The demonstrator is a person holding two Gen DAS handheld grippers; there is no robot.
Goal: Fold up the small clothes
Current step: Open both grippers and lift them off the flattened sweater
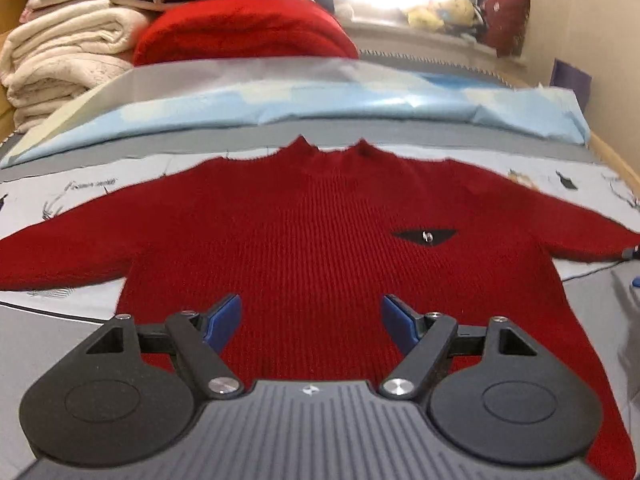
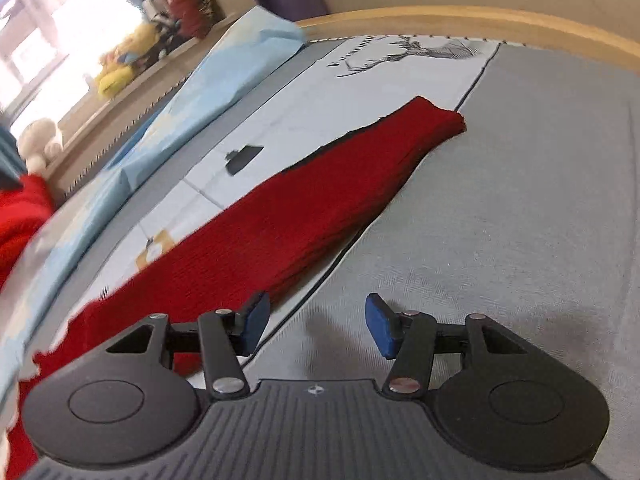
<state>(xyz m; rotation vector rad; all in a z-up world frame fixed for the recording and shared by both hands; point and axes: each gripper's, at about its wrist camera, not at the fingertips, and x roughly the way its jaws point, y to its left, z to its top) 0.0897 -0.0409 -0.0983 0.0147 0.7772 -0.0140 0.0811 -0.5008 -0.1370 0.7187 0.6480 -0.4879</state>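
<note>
A dark red knitted sweater (image 1: 312,232) lies flat on the bed, front up, both sleeves spread out, with a small black patch on the chest. My left gripper (image 1: 311,320) is open and empty, hovering over the sweater's lower body. In the right wrist view one sleeve (image 2: 304,212) of the sweater stretches away to its cuff. My right gripper (image 2: 316,322) is open and empty, just beside the sleeve's near edge, above the grey sheet (image 2: 500,220).
Folded white blankets (image 1: 60,60) and a bright red folded blanket (image 1: 244,32) are stacked at the bed's head. A light blue pillow (image 1: 320,104) lies beyond the sweater's collar. A wooden bed rail (image 2: 480,20) borders the far side. Plush toys (image 2: 116,68) sit on the window ledge.
</note>
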